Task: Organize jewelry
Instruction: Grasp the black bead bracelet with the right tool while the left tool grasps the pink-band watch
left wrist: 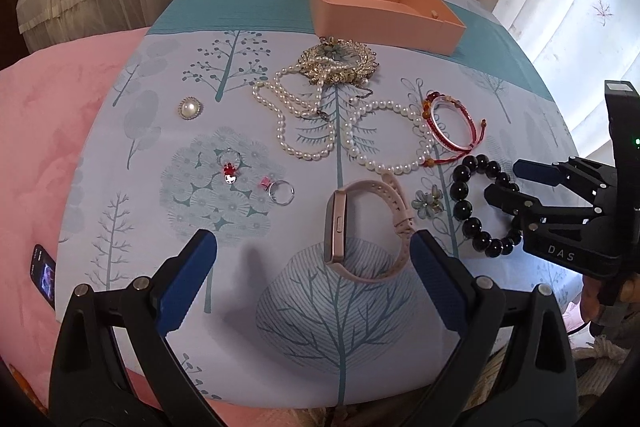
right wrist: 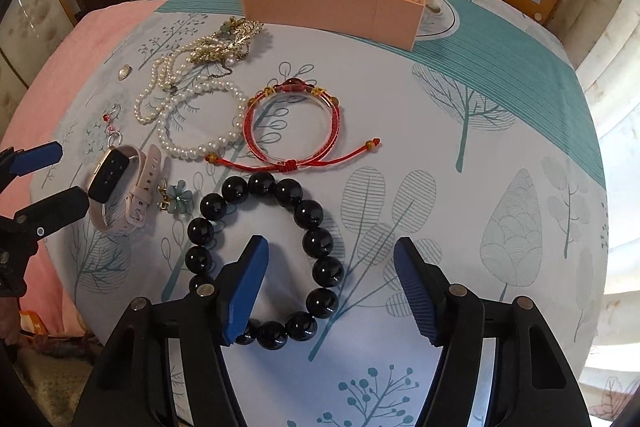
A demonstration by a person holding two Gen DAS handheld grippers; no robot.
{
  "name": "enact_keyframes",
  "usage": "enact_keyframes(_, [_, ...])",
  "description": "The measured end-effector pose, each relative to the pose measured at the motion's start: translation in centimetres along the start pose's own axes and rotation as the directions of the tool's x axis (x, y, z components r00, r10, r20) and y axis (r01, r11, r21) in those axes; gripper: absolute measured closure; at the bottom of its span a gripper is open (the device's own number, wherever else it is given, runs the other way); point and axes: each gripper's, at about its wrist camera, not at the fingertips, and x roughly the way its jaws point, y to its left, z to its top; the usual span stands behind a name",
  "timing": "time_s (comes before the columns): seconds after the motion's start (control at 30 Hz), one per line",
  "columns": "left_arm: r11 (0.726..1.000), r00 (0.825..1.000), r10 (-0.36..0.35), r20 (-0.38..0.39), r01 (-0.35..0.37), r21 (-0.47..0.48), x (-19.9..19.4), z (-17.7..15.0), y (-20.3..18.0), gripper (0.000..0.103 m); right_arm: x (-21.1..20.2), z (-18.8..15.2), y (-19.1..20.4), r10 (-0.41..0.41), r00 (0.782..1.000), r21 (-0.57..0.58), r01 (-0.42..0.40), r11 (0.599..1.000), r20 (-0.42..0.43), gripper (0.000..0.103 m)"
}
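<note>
Right now both tools (left wrist: 314, 277) (right wrist: 332, 283) gape, right straddling black bead bracelet's (right wrist: 266, 261) edge

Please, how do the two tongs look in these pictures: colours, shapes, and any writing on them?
Both tongs are black plastic, each with two fingers ending in ribbed blue pads and silver round rivets at the joints. The left tongs and right tongs look alike. The right one's body carries white letters "DAS" and a small green light. No sleeves show.
</note>
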Motion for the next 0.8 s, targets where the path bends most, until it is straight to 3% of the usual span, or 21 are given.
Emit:
enact_keyframes(0.17, [1.000, 1.000, -0.008, -0.005, 0.007, -0.011, 0.2, 0.2, 0.2, 0.006, -0.2, 0.6, 0.3, 0.010, 1.000, -0.012, -0.010, 1.000, 0.001, 0.086])
enact_keyframes(0.33, [1.000, 1.000, 0.009, -0.011, -0.010, -0.021, 0.4, 0.5, 0.4, 0.011, -0.7, 0.2, 0.0, 0.036, 0.999, 0.012, -0.036, 0.999, 0.009, 0.088])
enact_keyframes(0.57, [0.999, 0.997, 0.039, -0.066, -0.041, -0.026, 1.7, 0.7, 0.0, 0.049, -1.5, -0.5, -0.4, 0.057, 0.998, 0.019, -0.057, 0.998, 0.036, 0.088])
enact_keyframes(0.8, [0.998, 0.993, 0.065, -0.103, -0.065, 0.001, 2.7, 0.8, -1.0, 0.074, -2.6, -0.5, -0.8, 0.075, 0.995, 0.007, -0.075, 0.997, 0.060, 0.088])
